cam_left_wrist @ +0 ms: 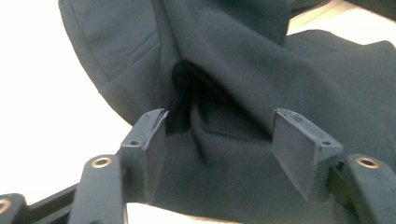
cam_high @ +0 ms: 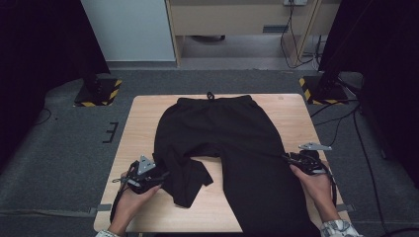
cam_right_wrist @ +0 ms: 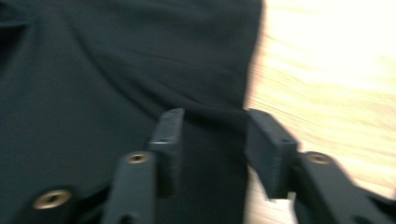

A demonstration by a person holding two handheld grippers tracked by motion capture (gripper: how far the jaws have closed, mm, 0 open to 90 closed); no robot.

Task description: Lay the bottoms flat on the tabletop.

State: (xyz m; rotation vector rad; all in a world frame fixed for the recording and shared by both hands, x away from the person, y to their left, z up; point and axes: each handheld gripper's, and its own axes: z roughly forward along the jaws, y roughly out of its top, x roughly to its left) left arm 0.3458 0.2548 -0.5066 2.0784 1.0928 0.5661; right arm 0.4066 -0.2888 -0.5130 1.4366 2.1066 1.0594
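Carpet [cam_high: 59, 148], grey and dull, spreads around a light wooden desk [cam_high: 143, 123] in a room with dark curtains at both sides, a pale cabinet at the back, loose cables and two black stands with yellow-striped bases. Black trousers [cam_high: 232, 143] lie flat on the desk, waistband at the far edge with its drawstring poking out; one leg runs straight down past the near edge at the person's right, while the other is folded back on itself and ends in a crumpled hem near the left hand. No containers stand on the desk. The left claw [cam_high: 163, 174] sits at the outer edge of that folded leg; in the left gripper view its jaws are spread well apart with a bunched fold of the trousers [cam_left_wrist: 233, 70] between them, and the pads press on nothing. The right claw [cam_high: 286, 158] rests at the outer seam of the straight leg; in the blurred right gripper view the jaws stand partly apart astride the edge of the trousers [cam_right_wrist: 93, 70], with bare desk [cam_right_wrist: 327, 70] just beside it, and I cannot tell whether the pads touch the cloth.
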